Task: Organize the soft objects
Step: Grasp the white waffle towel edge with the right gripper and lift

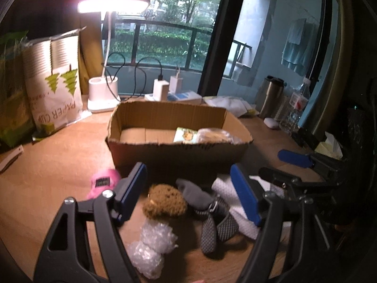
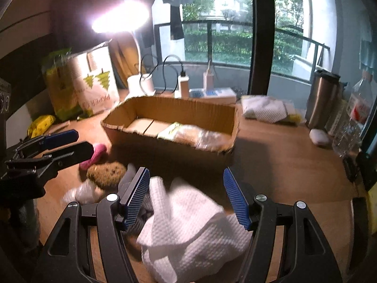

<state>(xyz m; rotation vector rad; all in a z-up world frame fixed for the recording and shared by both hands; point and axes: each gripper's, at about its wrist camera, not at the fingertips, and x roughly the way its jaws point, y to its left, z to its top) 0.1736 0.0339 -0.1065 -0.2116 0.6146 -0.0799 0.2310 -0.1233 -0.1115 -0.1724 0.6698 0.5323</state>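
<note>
you are holding your right gripper (image 2: 186,195) wide open over the white cloth (image 2: 188,231) and your left gripper (image 1: 188,193) spread above the brown sponge (image 1: 165,204), both lying before the cardboard box (image 1: 179,153), probably their destination.

Table (image 2: 282,155): smooth wood-look, slight sheen. Box (image 1: 174,155): matt corrugated cardboard, torn rim. White cloth (image 2: 188,224): waffle-textured. Brown sponge (image 1: 165,202): coarse, porous. Bubble wrap (image 1: 153,247): glossy clear plastic. Flask (image 2: 322,99): brushed metal. Jaws: ribbed blue pads.
</note>
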